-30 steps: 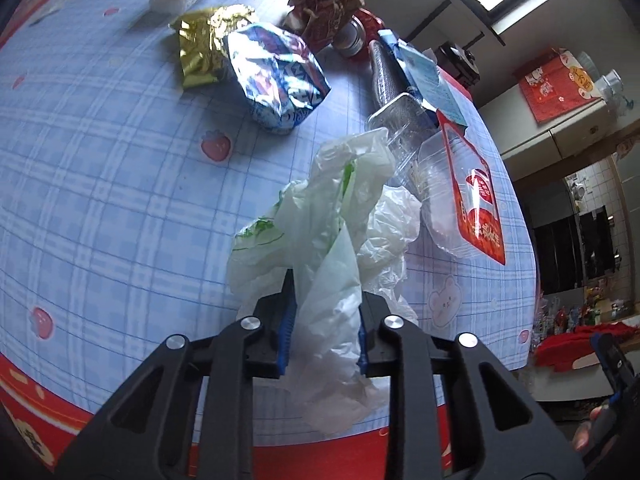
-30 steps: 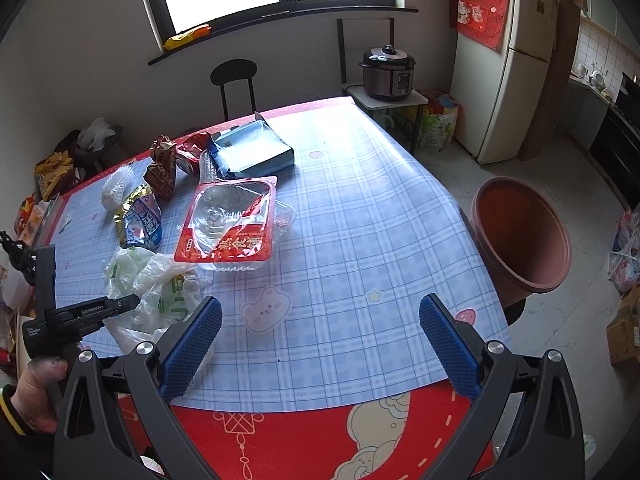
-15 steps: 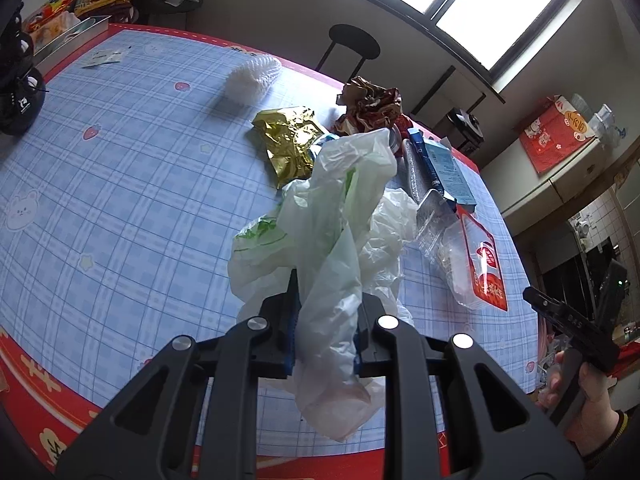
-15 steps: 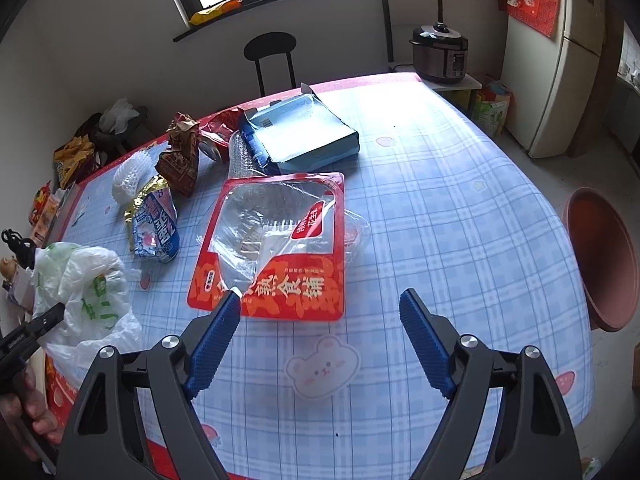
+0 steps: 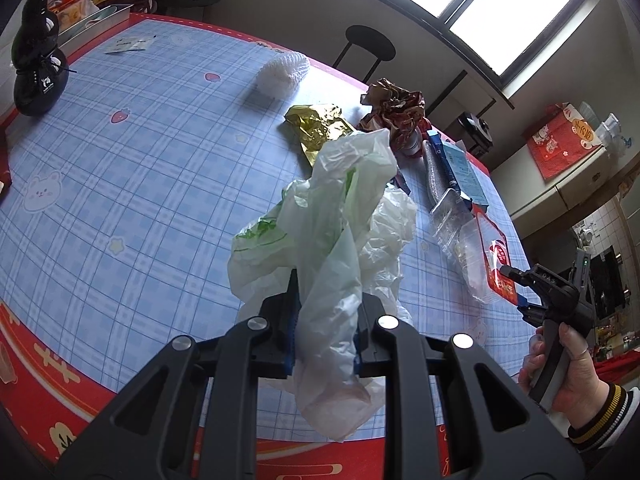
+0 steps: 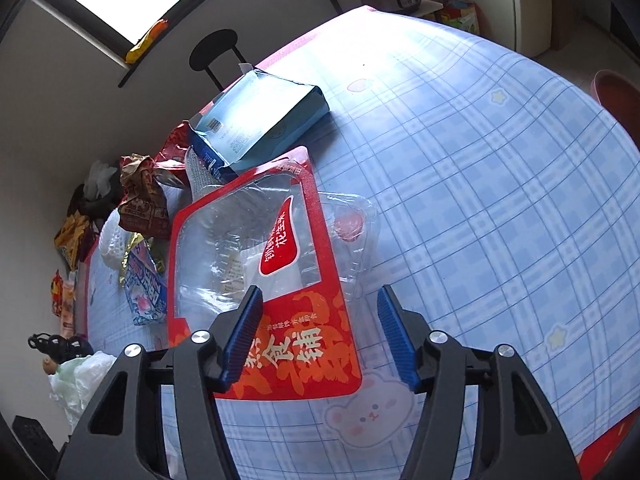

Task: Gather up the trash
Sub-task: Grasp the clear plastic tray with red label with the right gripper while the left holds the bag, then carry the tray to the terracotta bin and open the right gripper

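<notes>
My left gripper (image 5: 324,320) is shut on a crumpled white and pale green plastic bag (image 5: 340,216) and holds it above the blue checked table (image 5: 120,168). The bag also shows at the lower left of the right wrist view (image 6: 78,380). My right gripper (image 6: 320,332) is open, its blue pads on either side of the near end of a red and clear food pouch (image 6: 256,280) that lies on a clear plastic tray (image 6: 356,232). The right gripper also shows in the left wrist view (image 5: 520,288).
More trash lies on the table: a blue box (image 6: 260,120), a brown wrapper (image 6: 144,196), a gold wrapper (image 5: 316,128), a blue snack bag (image 6: 144,288), white foam netting (image 5: 282,70). A black gourd ornament (image 5: 36,68) stands far left. A reddish bin (image 6: 616,96) stands beyond the table.
My left gripper has lifted and tilted back with the bag in it. My right gripper has moved in low over the red pouch and its jaws have narrowed.
</notes>
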